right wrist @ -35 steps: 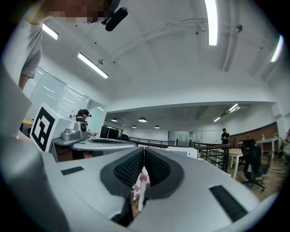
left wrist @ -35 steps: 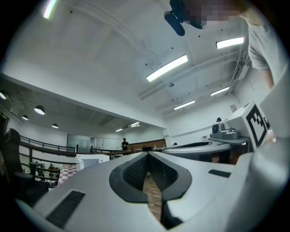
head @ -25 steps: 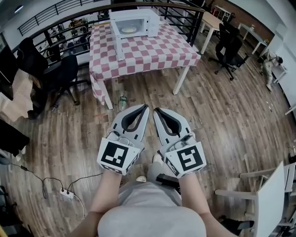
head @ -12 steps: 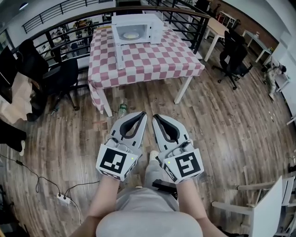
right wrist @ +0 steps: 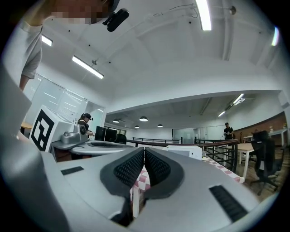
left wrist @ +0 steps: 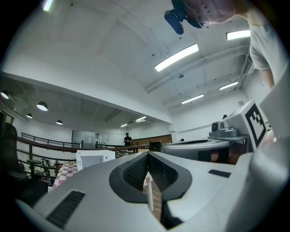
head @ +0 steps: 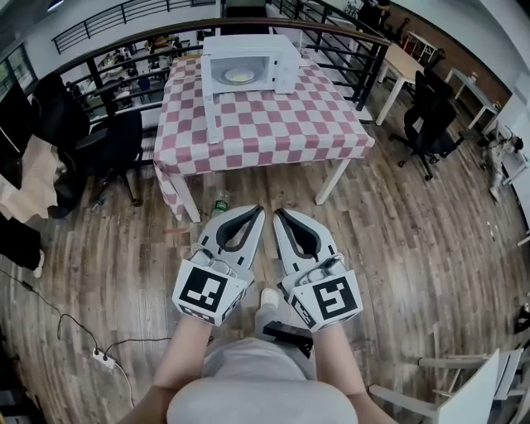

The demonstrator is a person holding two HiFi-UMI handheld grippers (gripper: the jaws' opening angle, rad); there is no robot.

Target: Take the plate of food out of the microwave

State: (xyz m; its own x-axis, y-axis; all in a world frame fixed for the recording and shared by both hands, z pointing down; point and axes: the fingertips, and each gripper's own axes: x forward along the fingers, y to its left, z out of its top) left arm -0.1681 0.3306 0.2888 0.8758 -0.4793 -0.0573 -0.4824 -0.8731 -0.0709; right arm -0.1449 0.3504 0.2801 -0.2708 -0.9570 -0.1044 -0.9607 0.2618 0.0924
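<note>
A white microwave (head: 248, 62) stands at the far side of a table with a red and white checked cloth (head: 273, 124). Its door (head: 214, 112) hangs open to the left, and a plate of pale food (head: 239, 76) lies inside. My left gripper (head: 258, 210) and right gripper (head: 280, 213) are held side by side over the wooden floor, well short of the table. Both are shut with nothing between the jaws. The microwave (left wrist: 93, 158) shows small and far off past the shut left gripper (left wrist: 147, 155). It is also far off, as the microwave (right wrist: 183, 151), past the shut right gripper (right wrist: 144, 152).
A green bottle (head: 219, 203) lies on the floor by the table's front left leg. Black office chairs stand to the left (head: 112, 141) and to the right (head: 431, 124). A black railing (head: 348, 25) runs behind the table. A power strip with cables (head: 103, 358) lies at lower left.
The table and microwave have come nearer and lower in the head view as the person walks toward them. Both grippers stay shut and side by side.
</note>
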